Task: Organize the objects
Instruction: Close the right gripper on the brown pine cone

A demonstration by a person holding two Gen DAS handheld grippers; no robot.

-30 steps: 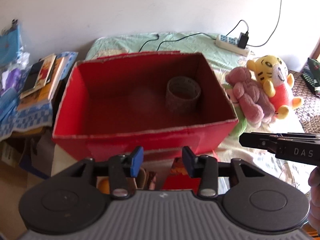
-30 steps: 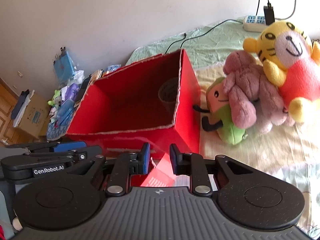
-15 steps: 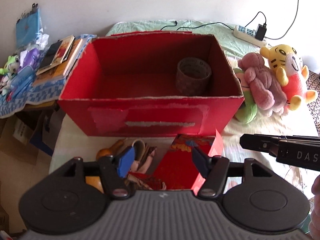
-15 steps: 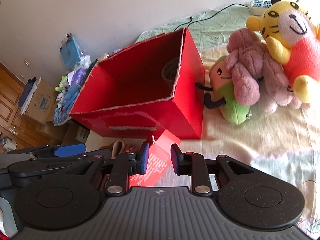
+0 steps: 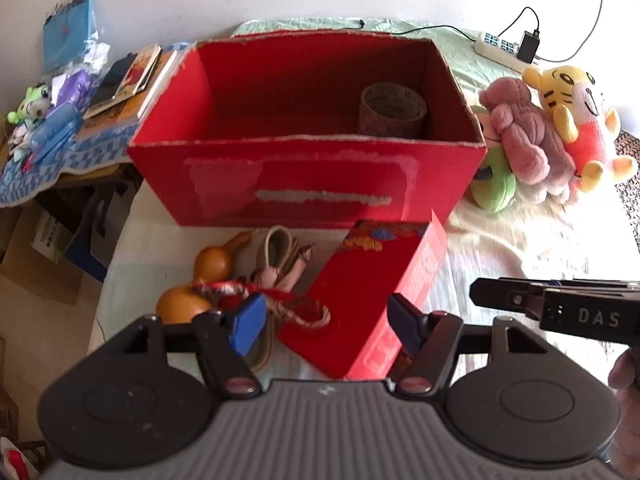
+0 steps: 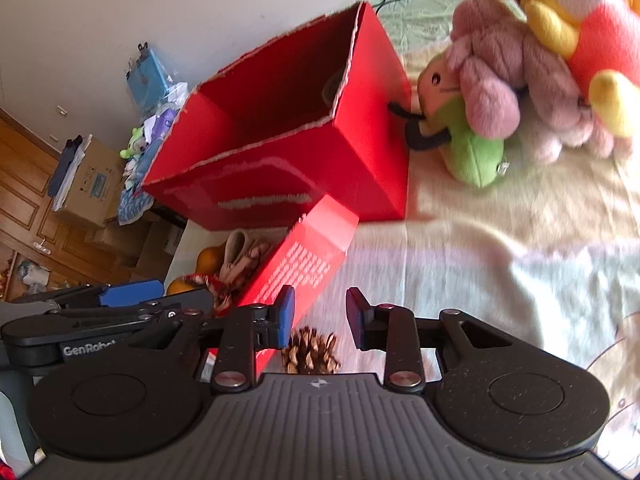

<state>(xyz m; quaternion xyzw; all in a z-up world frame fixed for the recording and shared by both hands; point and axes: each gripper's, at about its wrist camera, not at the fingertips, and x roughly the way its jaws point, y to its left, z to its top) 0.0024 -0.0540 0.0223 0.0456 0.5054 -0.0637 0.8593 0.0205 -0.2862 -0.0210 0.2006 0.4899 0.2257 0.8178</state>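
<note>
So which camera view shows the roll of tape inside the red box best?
The left wrist view. It looks down into the red box, so the roll of tape shows standing in the far right corner, its printed side and open top visible. The right wrist view catches only a dark sliver of the roll behind the box's torn rim.

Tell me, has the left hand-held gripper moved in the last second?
Yes. The left hand-held gripper has pulled back from the big red box, which now sits farther off, uncovering the gourd and flat red package. Its jaws also opened wider.
</note>
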